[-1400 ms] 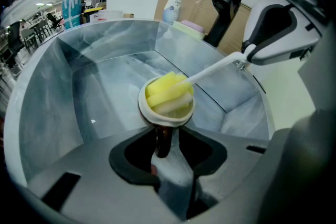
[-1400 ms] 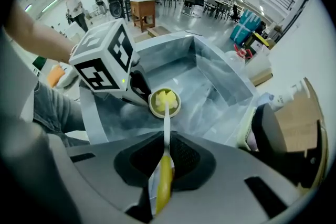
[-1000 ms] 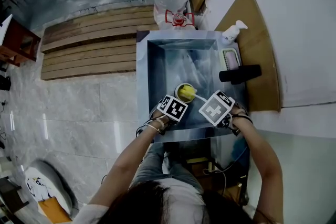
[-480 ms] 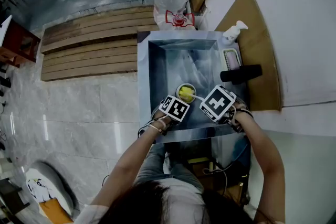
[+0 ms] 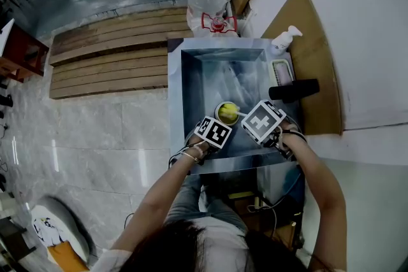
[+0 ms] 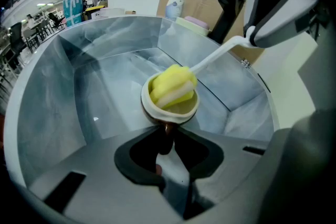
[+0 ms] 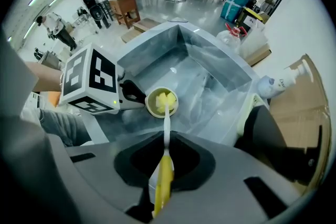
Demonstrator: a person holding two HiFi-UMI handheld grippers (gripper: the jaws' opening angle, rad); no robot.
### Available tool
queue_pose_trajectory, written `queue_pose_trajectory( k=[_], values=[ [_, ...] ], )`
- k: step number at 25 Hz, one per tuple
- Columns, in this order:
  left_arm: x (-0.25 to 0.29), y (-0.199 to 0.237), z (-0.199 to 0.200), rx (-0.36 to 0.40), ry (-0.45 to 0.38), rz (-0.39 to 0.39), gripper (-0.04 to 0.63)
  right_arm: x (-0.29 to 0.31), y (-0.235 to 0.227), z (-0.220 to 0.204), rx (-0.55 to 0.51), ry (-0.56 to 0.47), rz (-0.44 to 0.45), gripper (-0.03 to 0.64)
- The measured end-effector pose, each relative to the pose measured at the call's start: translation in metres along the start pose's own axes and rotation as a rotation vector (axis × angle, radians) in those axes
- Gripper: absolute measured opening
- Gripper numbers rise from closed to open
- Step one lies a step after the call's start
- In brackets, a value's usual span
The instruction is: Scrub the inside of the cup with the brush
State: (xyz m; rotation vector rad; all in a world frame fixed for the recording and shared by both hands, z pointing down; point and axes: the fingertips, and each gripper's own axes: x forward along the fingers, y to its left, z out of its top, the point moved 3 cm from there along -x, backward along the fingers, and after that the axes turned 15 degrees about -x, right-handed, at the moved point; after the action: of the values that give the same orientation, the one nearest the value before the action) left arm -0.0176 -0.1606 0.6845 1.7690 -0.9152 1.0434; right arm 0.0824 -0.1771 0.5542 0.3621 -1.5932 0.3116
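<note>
A cup [image 5: 225, 113] with a white rim and brown body stands in the near part of the steel sink [image 5: 191, 83]. My left gripper [image 6: 167, 135] is shut on the cup's [image 6: 169, 107] near side from the near left. The brush's yellow sponge head [image 6: 172, 85] sits inside the cup, partly above the rim. Its white stem [image 7: 167, 124] runs back to a yellow handle [image 7: 163, 182], and my right gripper [image 7: 165, 162] is shut on that handle, pointing down from the cup's [image 7: 161, 103] right. The cup's inside bottom is hidden by the sponge.
A black tap [image 5: 293, 90], a pink item in a dish [image 5: 281, 71] and a pump bottle [image 5: 282, 39] line the sink's right edge. Bagged water jugs [image 5: 210, 0] stand behind the sink, and wooden slats [image 5: 108, 54] lie on the floor to the left.
The right gripper's marker cube has shifted slightly away from me and a little nearer the cup. The brush head stays in the cup, and the left gripper has kept still.
</note>
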Motion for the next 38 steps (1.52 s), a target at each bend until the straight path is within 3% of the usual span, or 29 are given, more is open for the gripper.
queue_pose_trajectory(
  k=[7,12,22,31,38],
  values=[
    [0.0,0.0,0.0,0.0,0.001,0.0,0.087,-0.002,0.015,-0.007,-0.073,0.089,0.057,0.049],
    [0.0,0.0,0.0,0.0,0.001,-0.001,0.087,0.002,0.022,0.002,-0.025,0.03,0.155,0.049],
    [0.0,0.001,0.0,0.001,0.001,-0.001,0.087,-0.009,-0.005,0.015,0.072,-0.078,0.089,0.049],
    [0.0,0.0,0.0,0.0,0.0,-0.001,0.087,0.005,-0.005,0.007,-0.033,0.036,0.016,0.049],
    [0.001,0.0,0.0,0.0,0.0,0.0,0.087,0.003,0.01,0.002,-0.091,0.077,0.05,0.049]
  ],
)
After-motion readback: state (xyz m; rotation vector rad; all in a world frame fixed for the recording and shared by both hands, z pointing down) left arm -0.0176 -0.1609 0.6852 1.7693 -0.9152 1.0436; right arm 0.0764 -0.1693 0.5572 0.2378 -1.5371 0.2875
